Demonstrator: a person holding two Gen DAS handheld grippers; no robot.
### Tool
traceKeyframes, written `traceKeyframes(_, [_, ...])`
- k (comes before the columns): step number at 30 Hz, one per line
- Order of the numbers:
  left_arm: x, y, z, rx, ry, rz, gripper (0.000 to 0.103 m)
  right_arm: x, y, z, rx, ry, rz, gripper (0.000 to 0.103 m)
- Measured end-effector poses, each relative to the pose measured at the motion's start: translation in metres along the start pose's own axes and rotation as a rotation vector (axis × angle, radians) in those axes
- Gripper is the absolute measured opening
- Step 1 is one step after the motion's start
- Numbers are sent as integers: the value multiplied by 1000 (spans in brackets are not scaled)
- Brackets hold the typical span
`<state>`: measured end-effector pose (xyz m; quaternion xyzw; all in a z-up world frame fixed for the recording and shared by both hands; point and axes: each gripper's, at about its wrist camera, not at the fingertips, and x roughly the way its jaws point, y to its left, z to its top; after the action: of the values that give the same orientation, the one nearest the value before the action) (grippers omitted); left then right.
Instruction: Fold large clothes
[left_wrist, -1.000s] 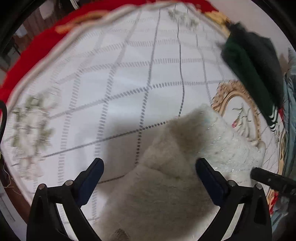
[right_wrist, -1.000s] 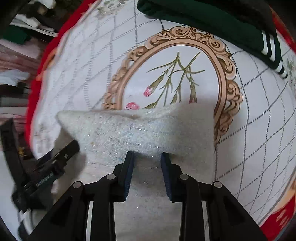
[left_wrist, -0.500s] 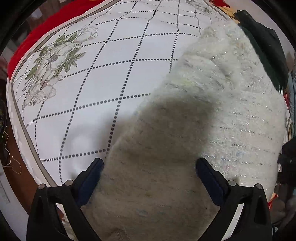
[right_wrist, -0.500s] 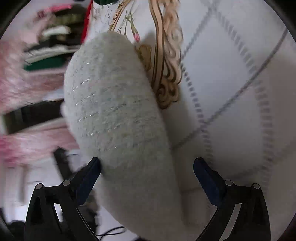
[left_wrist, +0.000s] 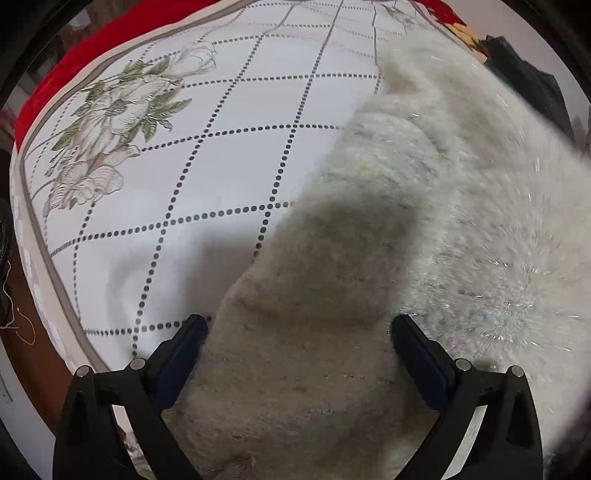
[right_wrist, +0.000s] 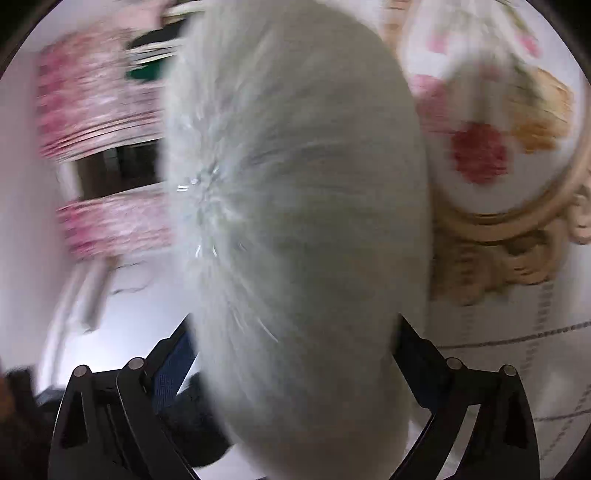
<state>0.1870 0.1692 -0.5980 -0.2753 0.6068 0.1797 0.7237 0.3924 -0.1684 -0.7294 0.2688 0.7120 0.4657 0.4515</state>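
- Left hand-held gripper (left_wrist: 295, 343): jaws spread wide w/ the fluffy off-white knitted sweater w/ glittery threads (left_wrist: 424, 221) lying between and under them; gripping nothing.
- Right hand-held gripper (right_wrist: 293, 347): jaws also wide apart; a rolled bulge of the same sweater (right_wrist: 295, 203) fills the gap. View is blurred, so can't tell if the pads touch it.
- Handling, as a guess: soft, thick, light, floppy; fuzzy pile shouldn't slip but edges will sag. Best hold prob. at a hem or shoulder edge, pinching both layers.
- Sweater sits on the white bed cover w/ dotted diamond grid and flower print (left_wrist: 177, 177), toward the near edge.
- Far corner: dark green folded garment (left_wrist: 528, 85).
- No containers in view.
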Motion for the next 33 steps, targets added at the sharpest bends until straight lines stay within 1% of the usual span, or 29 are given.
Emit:
traceKeyframes(1, [-9,4,-4,-27,-7,-14,102,7,-14,3,40,2,-84,99])
traceKeyframes(2, [-20,9,-9,-56,-22,-21,102,10,-27,5,74,0,-135,98])
traceKeyframes(3, [-34,15,-16,-87,-48,-27,102,10,-40,4,112,-11,-138,95])
traceKeyframes(4, [-45,20,-22,-110,-71,-32,102,6,-46,3,123,-40,-94,92])
traceKeyframes(6, [-73,37,-45,-188,-126,-30,102,-1,-42,-1,128,-77,-87,72])
traceKeyframes(8, [-80,50,-64,-253,-131,-60,102,-13,-38,-13,153,-136,-65,63])
traceKeyframes(9, [-78,58,-71,-292,-121,-87,102,-21,-34,-23,158,-170,-75,62])
traceKeyframes(11, [-63,64,-81,-376,-73,-177,102,-30,-35,-37,186,-203,-75,62])
traceKeyframes(12, [-51,65,-79,-423,-46,-230,102,-35,-41,-46,201,-207,-65,62])
traceKeyframes(13, [-41,65,-77,-462,-33,-286,102,-36,-45,-46,207,-211,-60,62])
traceKeyframes(14, [-37,63,-77,-496,-32,-337,102,-36,-49,-45,212,-211,-53,67])
traceKeyframes(15, [-31,61,-75,-524,-40,-387,102,-35,-54,-45,217,-205,-46,75])
traceKeyframes(16, [-24,59,-72,-546,-53,-421,101,-33,-57,-42,216,-198,-51,81])
traceKeyframes(17, [-22,57,-69,-562,-67,-417,100,-30,-59,-40,211,-192,-65,89])
traceKeyframes(18, [-19,55,-63,-574,-94,-401,100,-28,-60,-39,210,-186,-59,93])
traceKeyframes(19, [-19,54,-61,-579,-111,-390,99,-26,-60,-36,208,-190,-55,93])
traceKeyframes(20, [-22,52,-59,-581,-143,-384,95,-26,-58,-34,205,-208,-47,92])
traceKeyframes(21, [-29,48,-60,-563,-179,-379,60,-26,-56,-34,197,-231,-28,83])
traceKeyframes(22, [-32,41,-56,-523,-184,-368,29,-26,-54,-36,187,-240,-10,77])
traceKeyframes(23, [-36,33,-51,-481,-183,-353,28,-28,-51,-38,172,-251,20,69])
traceKeyframes(24, [-39,28,-47,-461,-198,-339,28,-30,-47,-40,157,-263,43,67])
traceKeyframes(26, [-51,22,-40,-420,-215,-319,28,-29,-38,-39,130,-278,60,64])
traceKeyframes(28, [-63,17,-33,-395,-227,-302,26,-30,-35,-38,132,-291,94,63])
traceKeyframes(31, [-86,13,-28,-355,-250,-292,25,-17,-41,-34,133,-303,162,62])
traceKeyframes(32, [-92,10,-22,-337,-260,-291,25,-16,-46,-36,132,-305,179,61])
traceKeyframes(33, [-102,4,-17,-316,-268,-288,25,-19,-42,-36,125,-311,195,61])
